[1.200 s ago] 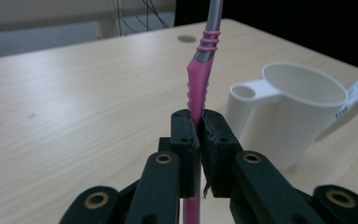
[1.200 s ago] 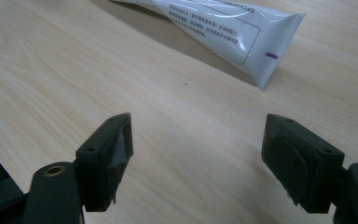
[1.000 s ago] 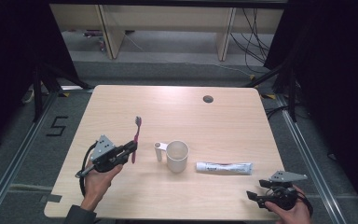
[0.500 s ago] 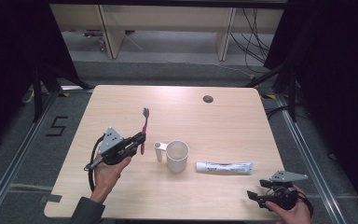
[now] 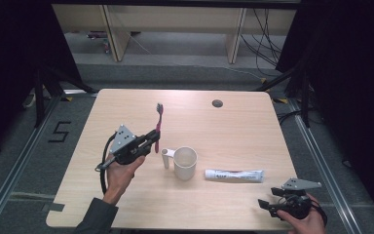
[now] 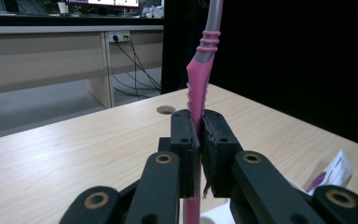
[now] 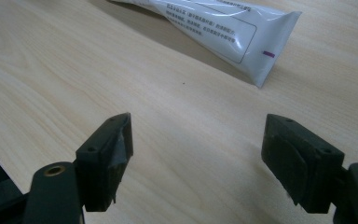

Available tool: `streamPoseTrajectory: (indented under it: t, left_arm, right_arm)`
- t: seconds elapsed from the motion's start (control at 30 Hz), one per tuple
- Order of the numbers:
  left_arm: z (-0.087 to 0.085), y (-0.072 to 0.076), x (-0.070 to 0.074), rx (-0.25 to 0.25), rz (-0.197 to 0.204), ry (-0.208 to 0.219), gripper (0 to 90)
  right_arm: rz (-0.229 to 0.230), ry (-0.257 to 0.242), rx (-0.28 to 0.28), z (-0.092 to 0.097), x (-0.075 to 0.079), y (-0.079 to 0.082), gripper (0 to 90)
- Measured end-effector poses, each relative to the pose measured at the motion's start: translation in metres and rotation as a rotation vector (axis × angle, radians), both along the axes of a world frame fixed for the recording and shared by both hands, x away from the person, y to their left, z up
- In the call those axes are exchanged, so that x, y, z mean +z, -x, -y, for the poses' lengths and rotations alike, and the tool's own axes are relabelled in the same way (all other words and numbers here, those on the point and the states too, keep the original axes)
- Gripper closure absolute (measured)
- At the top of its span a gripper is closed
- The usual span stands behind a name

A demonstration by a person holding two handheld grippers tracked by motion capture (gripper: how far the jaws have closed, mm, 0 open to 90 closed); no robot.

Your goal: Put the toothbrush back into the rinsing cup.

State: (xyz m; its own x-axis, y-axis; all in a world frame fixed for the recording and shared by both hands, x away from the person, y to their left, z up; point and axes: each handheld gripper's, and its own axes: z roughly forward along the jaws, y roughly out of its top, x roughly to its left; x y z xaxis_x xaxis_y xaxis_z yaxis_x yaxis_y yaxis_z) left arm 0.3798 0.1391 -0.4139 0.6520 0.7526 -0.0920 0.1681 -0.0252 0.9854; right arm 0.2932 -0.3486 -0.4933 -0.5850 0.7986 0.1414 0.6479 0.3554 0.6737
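My left gripper [image 5: 155, 136] is shut on a pink toothbrush [image 5: 158, 124], held off the table with its grey head pointing toward the far side. In the left gripper view the pink handle [image 6: 196, 88] stands upright, pinched between the two black pads of the left gripper [image 6: 200, 140]. A white mug [image 5: 184, 163] stands in the middle of the table, just right of that gripper. A white toothpaste tube [image 5: 234, 175] lies flat to the mug's right. My right gripper [image 5: 267, 205] rests open near the front right edge, the tube's end [image 7: 261, 56] ahead of its jaws.
The light wooden table [image 5: 233, 126] has a round cable hole [image 5: 217, 103] near its far edge. Dark curtains flank both sides, and metal floor rails run along the table. Desk legs and cables stand beyond the far edge.
My left hand has carried the toothbrush up and to the right, closer to the mug. The right gripper has not moved.
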Motion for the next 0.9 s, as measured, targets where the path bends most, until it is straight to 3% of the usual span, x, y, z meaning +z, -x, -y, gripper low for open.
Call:
streamPoseTrajectory:
  t: [0.13,0.4,0.63,0.7,0.83,0.9]
  left_arm:
    - [0.008,-0.003,0.0,-0.012,0.003,-0.004,83.5]
    - [0.012,-0.008,-0.005,-0.015,-0.005,0.006,83.5]
    - [0.013,-0.01,-0.014,-0.015,-0.017,0.006,83.5]
    - [0.014,-0.011,-0.017,-0.013,-0.022,0.006,83.5]
    - [0.015,-0.012,-0.023,-0.02,-0.031,0.009,83.4]
    - [0.016,-0.011,-0.025,-0.023,-0.034,0.005,83.4]
  right_arm:
    - [-0.01,-0.021,0.011,0.0,-0.001,-0.001,25.5]
    - [-0.012,-0.004,-0.003,0.0,0.001,0.0,25.6]
    - [-0.001,-0.007,0.004,0.0,0.0,0.0,25.5]
    - [-0.027,-0.021,-0.005,-0.001,0.0,0.001,25.5]
    - [0.001,-0.004,0.001,0.0,0.0,0.0,25.6]
    - [-0.018,-0.024,-0.006,-0.002,0.0,0.001,25.6]
